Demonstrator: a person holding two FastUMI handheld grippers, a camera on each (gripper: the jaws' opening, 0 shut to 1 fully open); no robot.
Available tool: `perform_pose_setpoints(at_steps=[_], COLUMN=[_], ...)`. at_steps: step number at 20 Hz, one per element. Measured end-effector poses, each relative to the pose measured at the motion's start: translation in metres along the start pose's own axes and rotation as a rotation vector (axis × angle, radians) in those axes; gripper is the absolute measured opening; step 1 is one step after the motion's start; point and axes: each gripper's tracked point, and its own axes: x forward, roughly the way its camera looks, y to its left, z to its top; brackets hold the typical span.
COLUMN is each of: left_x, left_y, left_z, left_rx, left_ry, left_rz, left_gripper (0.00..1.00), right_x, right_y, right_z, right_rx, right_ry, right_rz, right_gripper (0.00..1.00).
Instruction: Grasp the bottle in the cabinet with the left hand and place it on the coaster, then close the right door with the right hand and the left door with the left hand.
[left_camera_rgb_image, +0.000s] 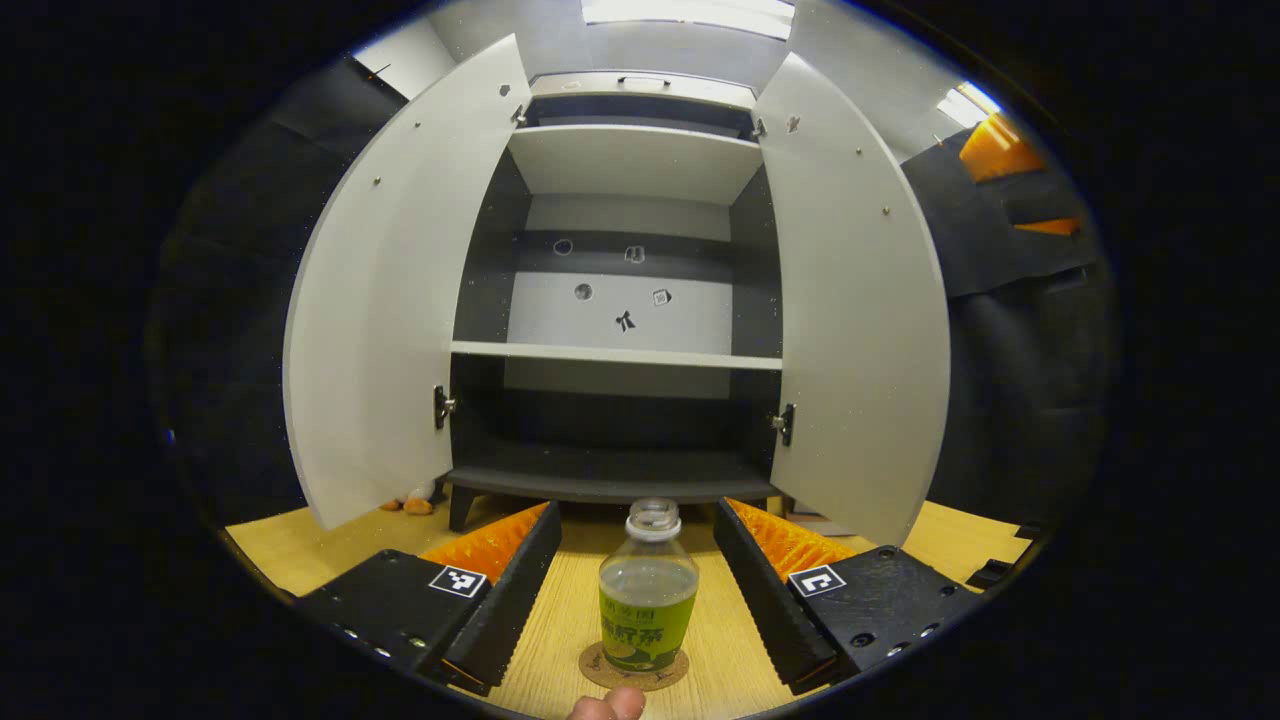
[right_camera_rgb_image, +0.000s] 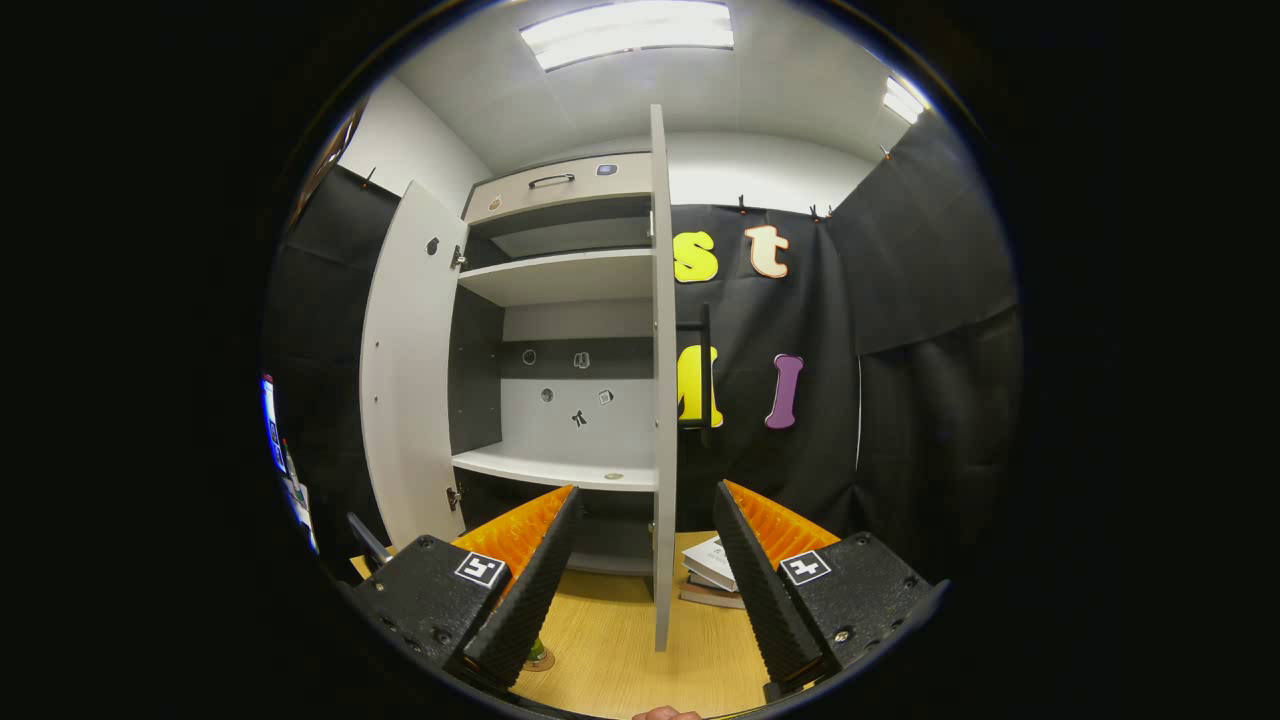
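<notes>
Clear green-labelled plastic bottle (left_camera_rgb_image: 648, 590) sits on round cork coaster (left_camera_rgb_image: 633, 670), left gripper (left_camera_rgb_image: 634, 580) fingers released; right gripper (right_camera_rgb_image: 645, 580), fingers apart, straddles the pale grey right door (right_camera_rgb_image: 660, 400) edge — swing it shut next.

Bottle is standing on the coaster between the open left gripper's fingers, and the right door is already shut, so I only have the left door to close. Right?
Not quite. The bottle does stand on the coaster inside the open left gripper, but the right door is not shut. The left gripper view shows it swung wide open, like the left door. Both doors need closing.
</notes>
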Motion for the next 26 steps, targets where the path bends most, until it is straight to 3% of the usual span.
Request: perform_pose_setpoints(at_steps=[4,9,13,16,20,23,26], left_x=[-0.018,-0.039,-0.052,-0.059,-0.062,-0.061,-0.06], left_y=[0.006,0.016,0.027,0.036,0.043,0.043,0.046], left_z=[0.054,0.091,0.096,0.098,0.1,0.093,0.088], left_rx=[-0.058,-0.09,-0.078,-0.054,-0.054,-0.076,-0.07], left_ry=[-0.015,0.001,0.023,0.04,0.032,0.051,0.063], left_rz=[-0.016,-0.027,-0.008,0.012,0.043,0.058,0.065], left_gripper=[0.91,0.95,0.95,0.95,0.95,0.95,0.95], right_x=[0.001,0.016,0.044,0.081,0.119,0.139,0.138], right_y=[-0.006,-0.044,-0.09,-0.11,-0.115,-0.105,-0.107], right_z=[-0.005,0.015,0.055,0.066,0.079,0.081,0.091], right_rx=[0.049,0.153,0.135,0.15,0.219,0.211,0.184], right_ry=[-0.049,-0.112,-0.178,-0.12,-0.094,-0.084,-0.13], right_rz=[-0.018,-0.061,-0.122,-0.144,-0.131,-0.094,-0.112], right_gripper=[0.82,0.82,0.82,0.82,0.82,0.82,0.83])
